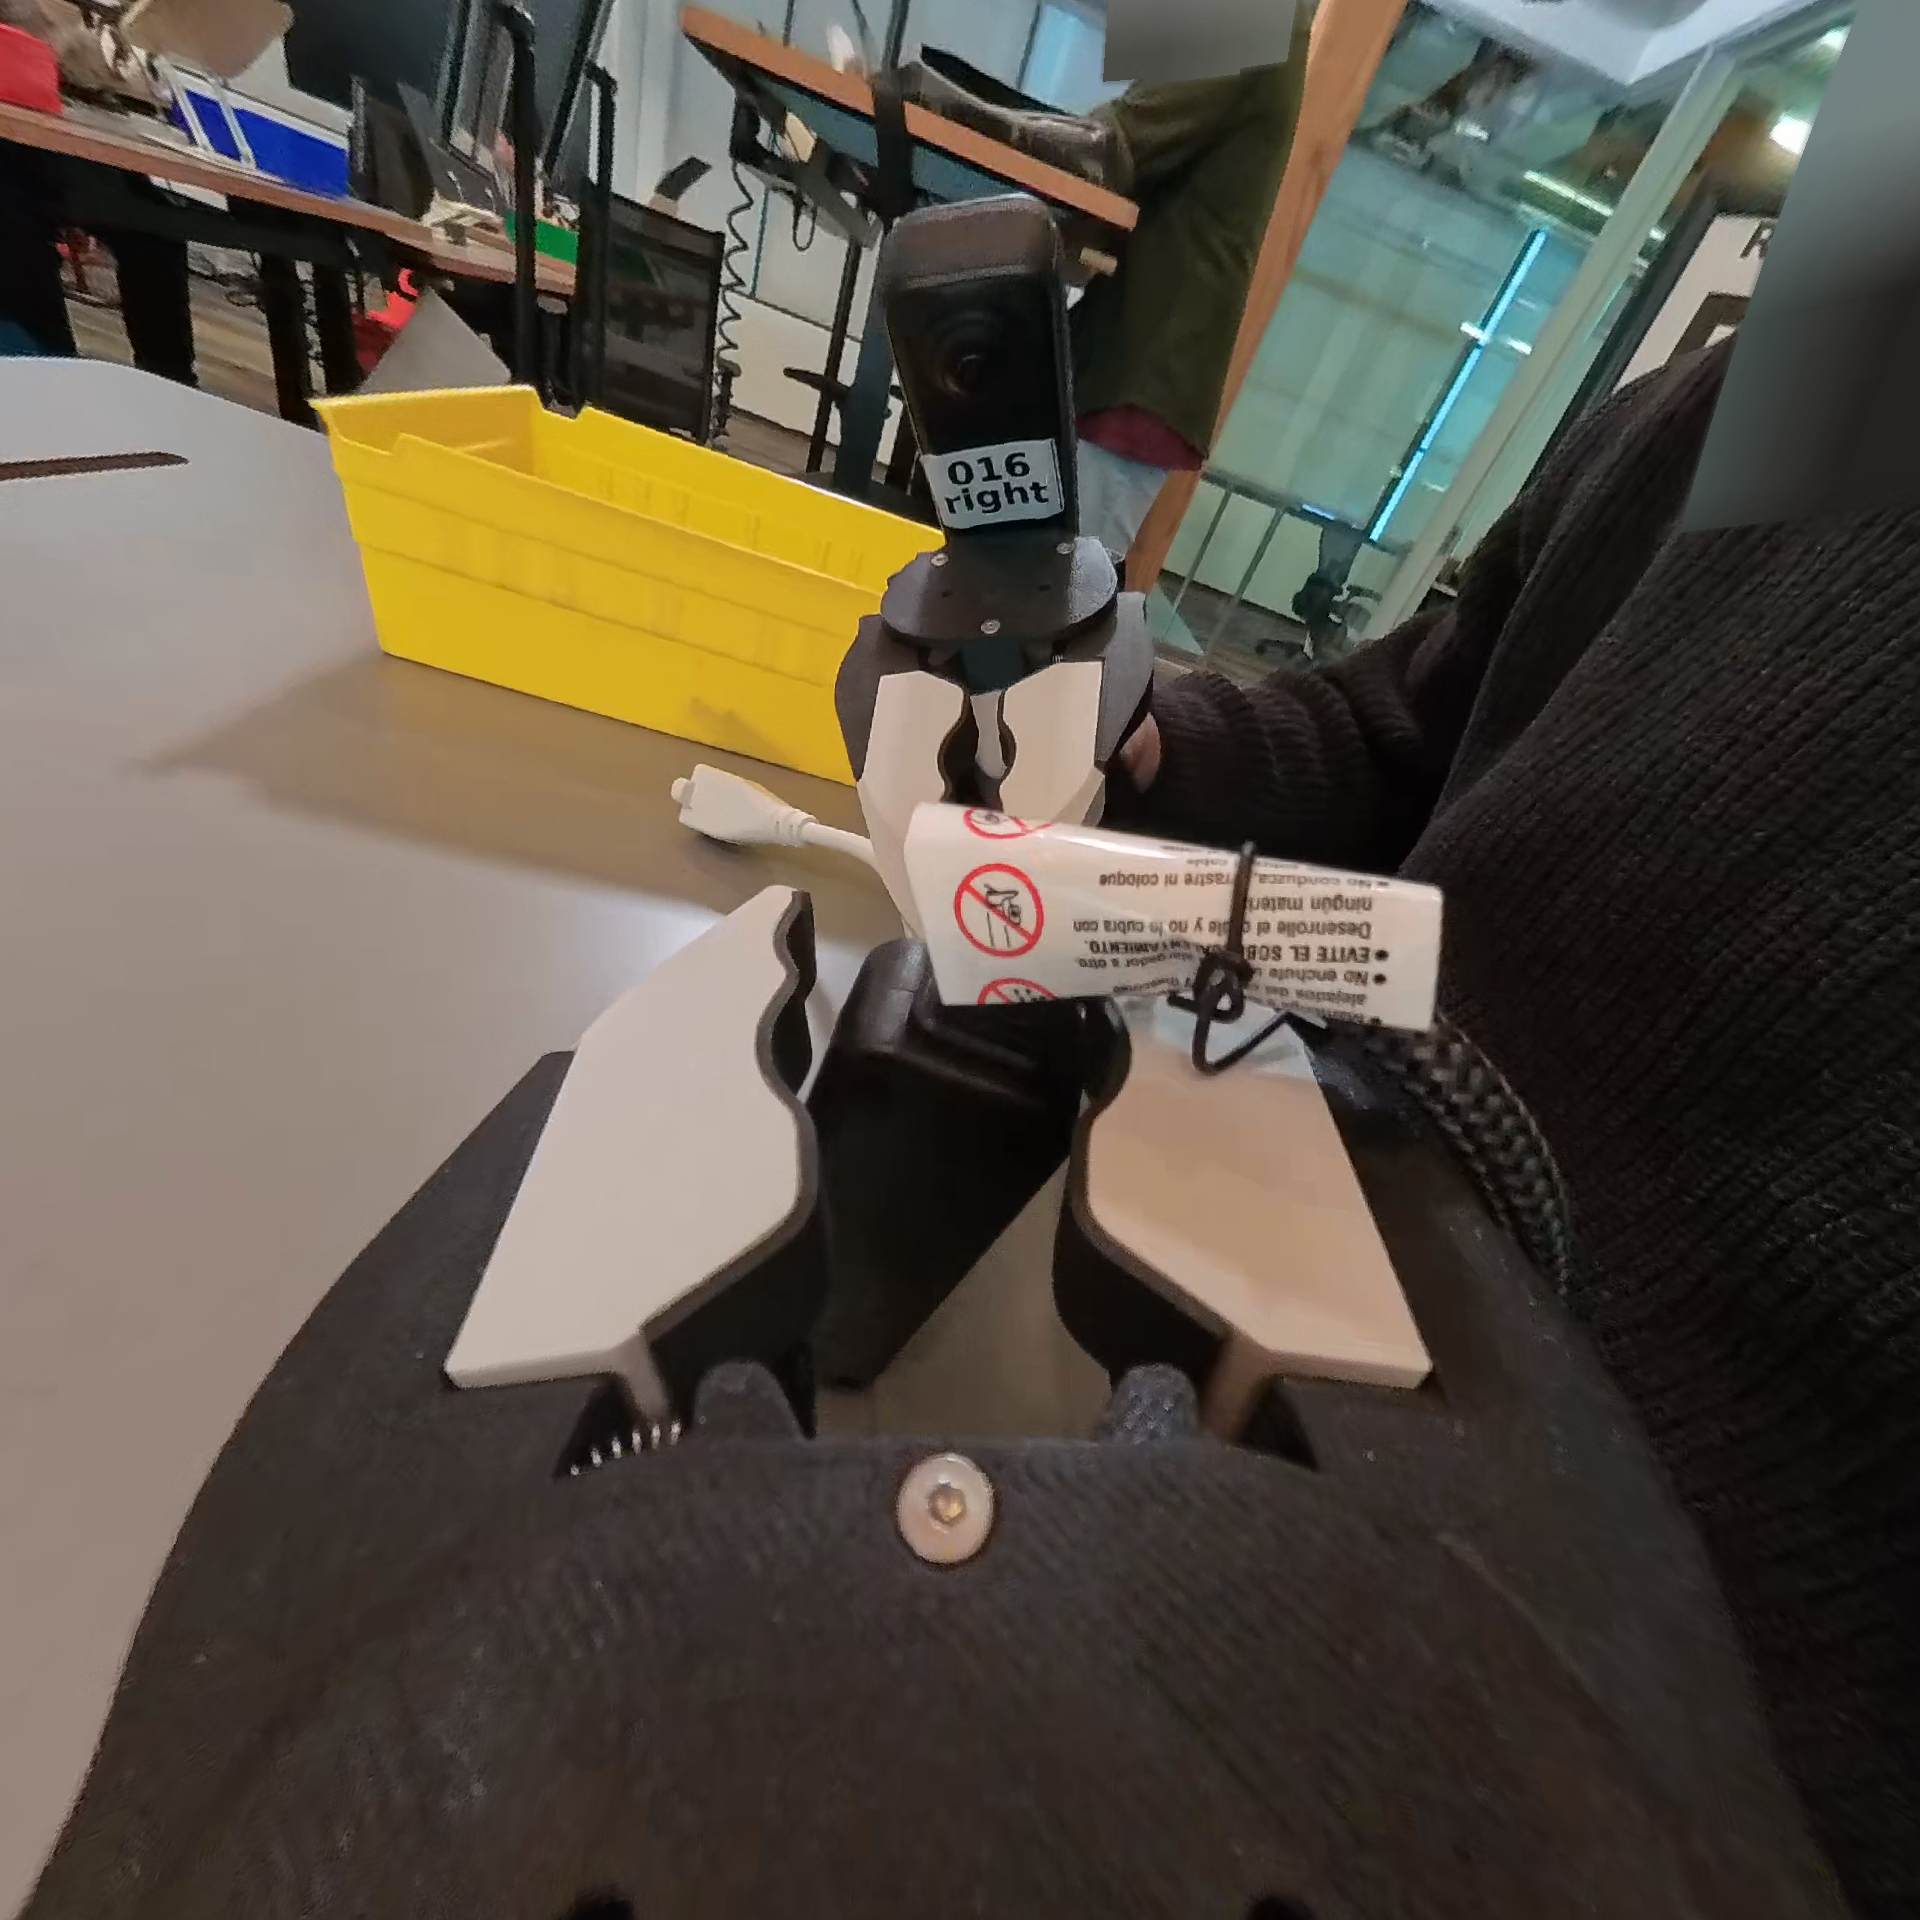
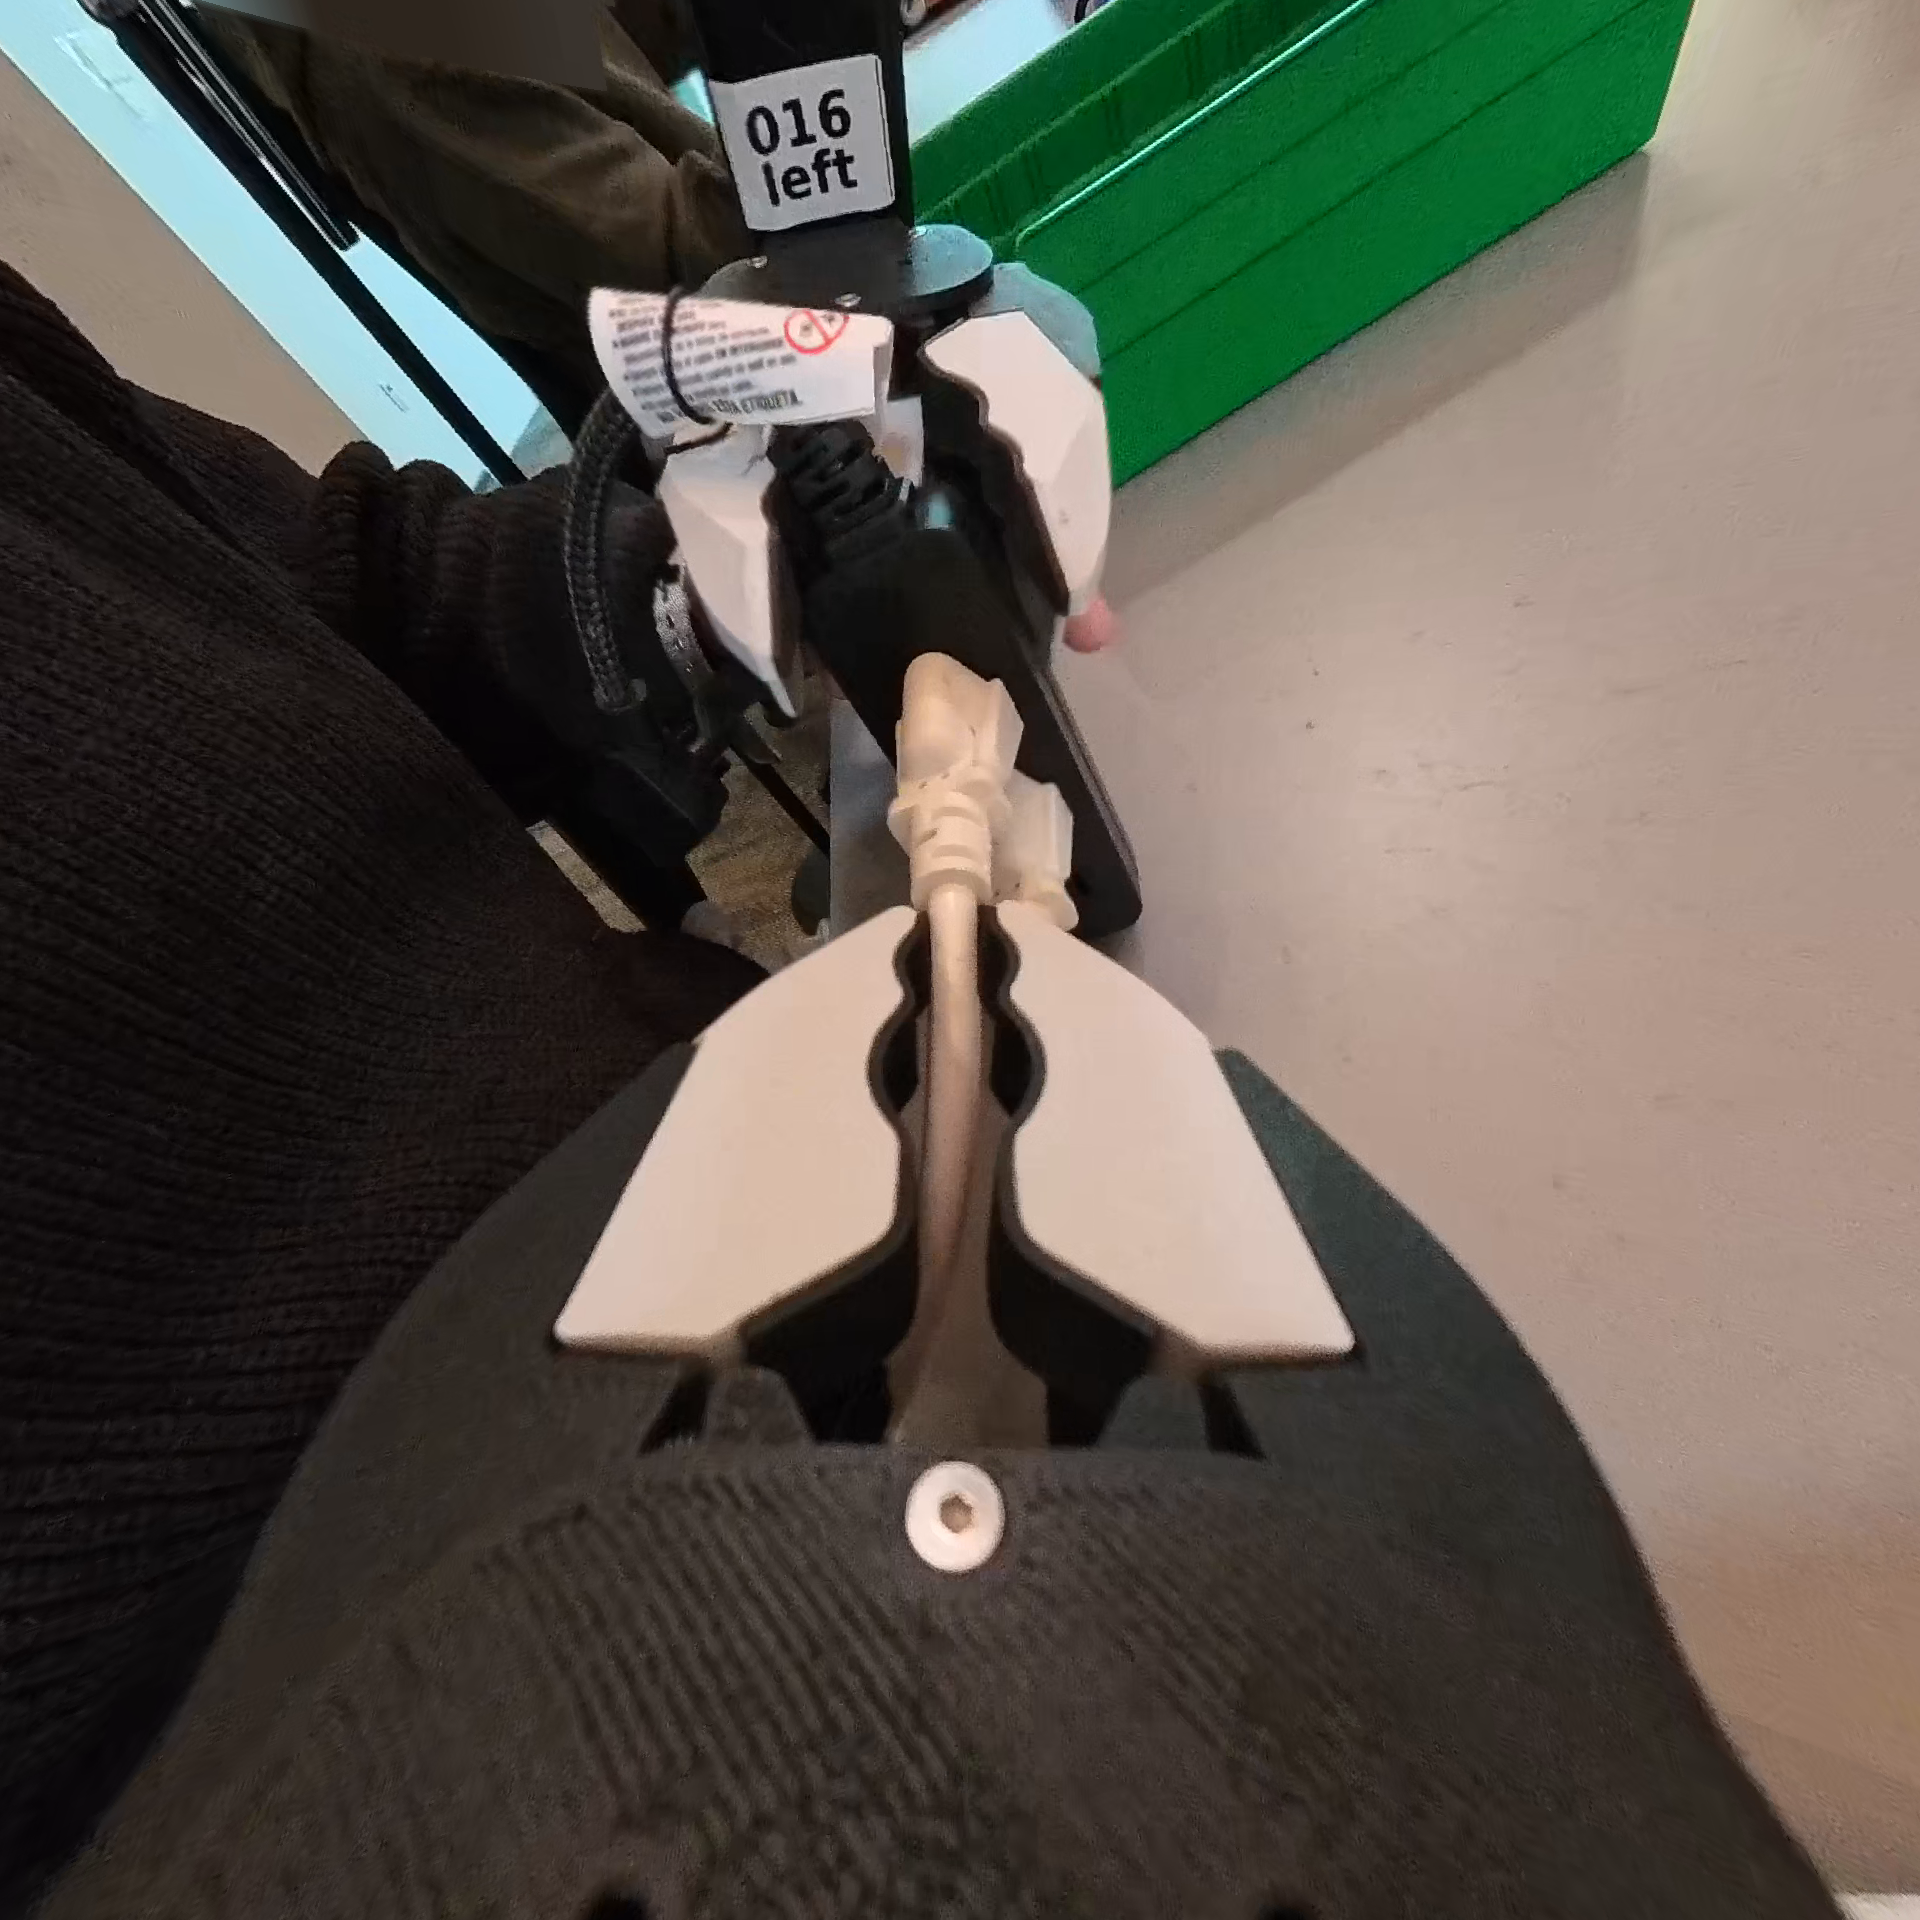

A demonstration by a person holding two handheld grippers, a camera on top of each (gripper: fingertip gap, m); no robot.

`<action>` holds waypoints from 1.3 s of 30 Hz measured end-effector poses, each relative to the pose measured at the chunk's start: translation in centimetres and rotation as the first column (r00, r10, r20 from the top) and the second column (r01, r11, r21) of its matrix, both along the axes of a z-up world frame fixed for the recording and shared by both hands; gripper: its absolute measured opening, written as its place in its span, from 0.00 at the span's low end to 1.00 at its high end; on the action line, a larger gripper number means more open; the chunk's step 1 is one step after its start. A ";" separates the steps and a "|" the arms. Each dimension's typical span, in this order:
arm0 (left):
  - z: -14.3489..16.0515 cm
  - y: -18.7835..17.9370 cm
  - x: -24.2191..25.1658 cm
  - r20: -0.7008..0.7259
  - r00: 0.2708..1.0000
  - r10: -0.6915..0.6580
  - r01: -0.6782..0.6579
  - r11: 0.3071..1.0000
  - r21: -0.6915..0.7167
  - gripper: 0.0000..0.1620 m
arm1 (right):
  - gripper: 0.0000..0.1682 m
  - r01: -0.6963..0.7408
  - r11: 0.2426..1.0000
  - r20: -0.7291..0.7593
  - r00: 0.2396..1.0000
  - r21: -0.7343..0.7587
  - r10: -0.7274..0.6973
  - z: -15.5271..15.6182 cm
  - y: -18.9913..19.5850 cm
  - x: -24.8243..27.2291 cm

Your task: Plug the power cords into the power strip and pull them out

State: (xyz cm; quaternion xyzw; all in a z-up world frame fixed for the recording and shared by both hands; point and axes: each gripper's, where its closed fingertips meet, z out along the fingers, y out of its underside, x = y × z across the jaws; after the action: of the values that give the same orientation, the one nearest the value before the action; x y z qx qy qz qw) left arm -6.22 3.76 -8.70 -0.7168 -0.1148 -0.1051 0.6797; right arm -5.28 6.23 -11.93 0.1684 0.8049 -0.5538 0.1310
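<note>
Two handheld grippers face each other above a grey table (image 2: 1507, 831). The left gripper (image 1: 940, 1039) has its white fingers (image 1: 665, 1143) spread about the width of the black power strip (image 1: 935, 1143) and pressed to its sides, gripping it near the cord end, where a white warning tag (image 1: 1174, 925) hangs. The right gripper (image 2: 954, 935) has its jaws nearly closed, pinching a white power cord (image 2: 951, 1091) just behind its plug (image 2: 951, 769), which sits against the strip's face; whether it is fully seated cannot be told. A yellow bin (image 1: 582, 551) and a green bin (image 2: 1299, 197) stand on the table nearby.
</note>
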 end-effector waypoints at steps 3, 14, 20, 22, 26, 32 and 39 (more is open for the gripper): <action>0.2 -0.1 -0.2 0.000 1.000 0.008 -0.008 1.000 0.015 0.31 | 0.05 0.010 1.000 0.012 1.000 -0.019 -0.010 0.3 0.1 -0.2; 0.6 -0.7 -1.4 0.036 0.998 0.053 -0.055 0.997 0.062 0.35 | 0.05 0.071 0.988 0.090 0.994 -0.138 -0.059 2.1 0.9 -1.3; 0.5 -0.8 -1.6 0.040 0.997 0.063 -0.066 0.996 0.060 0.37 | 0.05 0.091 0.987 0.091 0.993 -0.136 -0.079 2.0 1.0 -1.6; 0.4 -0.8 -1.7 0.036 0.997 0.070 -0.072 0.996 0.056 0.38 | 0.05 0.099 0.985 0.095 0.992 -0.138 -0.087 2.0 1.0 -1.8; 0.4 -1.0 -2.0 0.035 0.996 0.086 -0.088 0.995 0.056 0.38 | 0.05 0.118 0.981 0.111 0.989 -0.151 -0.102 2.2 1.2 -2.1; 0.3 -1.2 -2.4 0.039 0.994 0.101 -0.103 0.993 0.055 0.38 | 0.05 0.133 0.979 0.123 0.986 -0.155 -0.115 2.2 1.4 -2.4; 0.1 -1.2 -2.5 0.034 0.993 0.112 -0.113 0.993 0.044 0.38 | 0.05 0.138 0.978 0.123 0.985 -0.156 -0.119 2.2 1.5 -2.5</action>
State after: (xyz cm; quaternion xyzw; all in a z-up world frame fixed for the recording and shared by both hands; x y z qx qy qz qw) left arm -8.74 2.58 -8.58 -0.6915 -0.1633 -0.0805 0.6990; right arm -7.73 7.69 -9.72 0.2398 0.7353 -0.6150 0.1537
